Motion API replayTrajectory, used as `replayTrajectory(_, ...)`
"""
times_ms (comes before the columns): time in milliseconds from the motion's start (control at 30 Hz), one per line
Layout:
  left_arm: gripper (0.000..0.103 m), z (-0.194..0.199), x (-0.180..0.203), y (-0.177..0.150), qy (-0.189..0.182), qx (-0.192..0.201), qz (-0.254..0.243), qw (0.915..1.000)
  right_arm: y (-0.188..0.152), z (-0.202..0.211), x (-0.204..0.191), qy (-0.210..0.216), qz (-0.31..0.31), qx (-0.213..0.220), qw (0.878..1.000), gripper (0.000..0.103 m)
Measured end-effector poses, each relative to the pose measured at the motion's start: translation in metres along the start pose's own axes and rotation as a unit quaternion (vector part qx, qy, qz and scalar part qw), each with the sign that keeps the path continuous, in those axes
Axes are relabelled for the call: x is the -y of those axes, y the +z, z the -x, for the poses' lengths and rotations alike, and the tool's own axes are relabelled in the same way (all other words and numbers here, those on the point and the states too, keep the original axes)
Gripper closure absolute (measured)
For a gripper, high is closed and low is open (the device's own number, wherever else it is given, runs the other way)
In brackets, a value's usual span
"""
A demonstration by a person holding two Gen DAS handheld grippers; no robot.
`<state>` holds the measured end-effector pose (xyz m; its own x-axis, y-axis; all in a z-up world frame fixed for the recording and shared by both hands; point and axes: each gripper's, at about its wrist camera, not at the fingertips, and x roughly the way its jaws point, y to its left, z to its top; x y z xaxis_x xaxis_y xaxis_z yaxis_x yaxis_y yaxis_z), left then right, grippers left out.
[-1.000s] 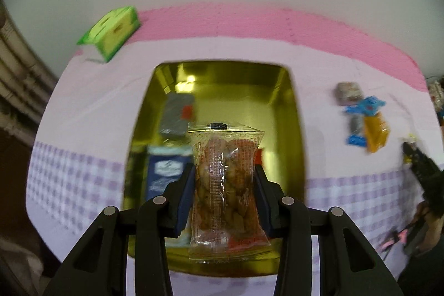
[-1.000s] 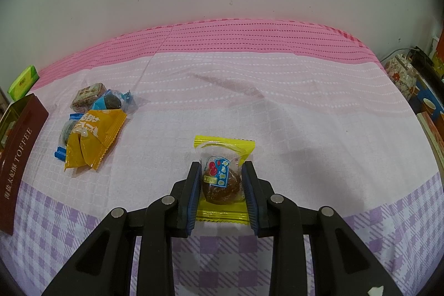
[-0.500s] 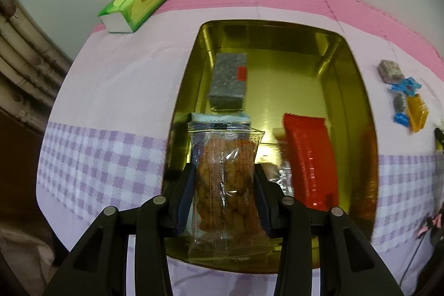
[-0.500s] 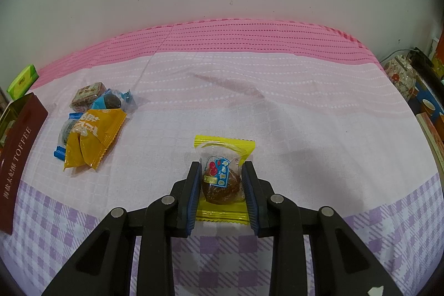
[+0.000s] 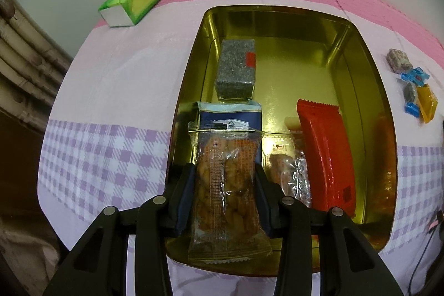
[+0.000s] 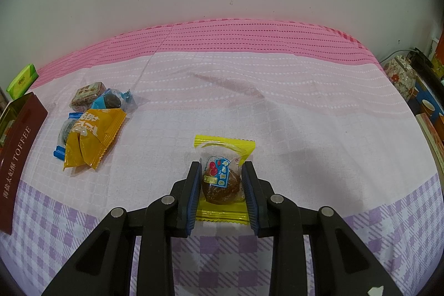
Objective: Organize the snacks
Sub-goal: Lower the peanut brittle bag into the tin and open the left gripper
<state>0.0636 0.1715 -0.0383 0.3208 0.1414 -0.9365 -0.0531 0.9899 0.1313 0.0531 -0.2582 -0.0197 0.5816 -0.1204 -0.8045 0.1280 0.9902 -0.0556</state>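
Note:
My left gripper (image 5: 225, 185) is shut on a clear packet of orange nuts (image 5: 226, 179), held over the near left part of a gold tin (image 5: 277, 13). Inside the tin lie a grey block snack (image 5: 236, 74), a blue packet (image 5: 230, 115), a red packet (image 5: 327, 154) and a clear nut packet (image 5: 288, 179). My right gripper (image 6: 221, 179) is shut on a yellow-edged packet with a brown sweet (image 6: 222, 174), low over the tablecloth. A small pile of snacks (image 6: 91, 126) with an orange packet (image 6: 91, 138) lies to the left on the cloth; the same snack pile (image 5: 413, 85) shows right of the tin.
A green tissue pack (image 5: 136, 0) lies at the back left of the table. The tin's brown lid marked TOFFEE (image 6: 19, 154) stands at the left edge of the right wrist view. Boxes and a patterned jar (image 6: 402, 76) crowd the far right beyond the table.
My left gripper, still holding the nut packet, has come lower and closer over the tin, so the tin now fills more of its view. The right gripper and its packet have not moved.

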Motion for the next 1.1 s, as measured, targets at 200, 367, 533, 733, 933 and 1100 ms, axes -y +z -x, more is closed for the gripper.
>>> replayTrajectory(200, 0.061, 0.004, 0.003, 0.0, 0.01, 0.011, -0.014, 0.9998, 0.0, 0.001, 0.001, -0.001, 0.002, 0.0, 1.0, 0.075)
replayTrajectory(367, 0.06, 0.011, 0.003, 0.002, 0.006, 0.019, -0.011, 0.9997, 0.0, 0.001, 0.001, -0.002, 0.003, 0.0, 1.0, 0.075)
replayTrajectory(533, 0.054, 0.019, -0.001, 0.003, 0.005, 0.038, -0.006, 0.9993, 0.0, 0.0, 0.003, -0.003, 0.004, 0.0, 1.0, 0.075)
replayTrajectory(733, 0.054, 0.023, -0.006, 0.002, -0.001, 0.051, 0.01, 0.9986, 0.001, 0.0, 0.001, -0.005, 0.013, -0.004, 1.0, 0.075)
replayTrajectory(933, 0.053, 0.023, -0.007, 0.0, -0.004, 0.062, 0.013, 0.998, 0.006, -0.001, 0.001, -0.011, 0.011, -0.015, 1.0, 0.075)
replayTrajectory(1100, 0.052, 0.026, -0.008, -0.003, -0.003, 0.074, 0.016, 0.9971, 0.009, -0.003, -0.002, -0.02, 0.011, -0.024, 0.999, 0.076)
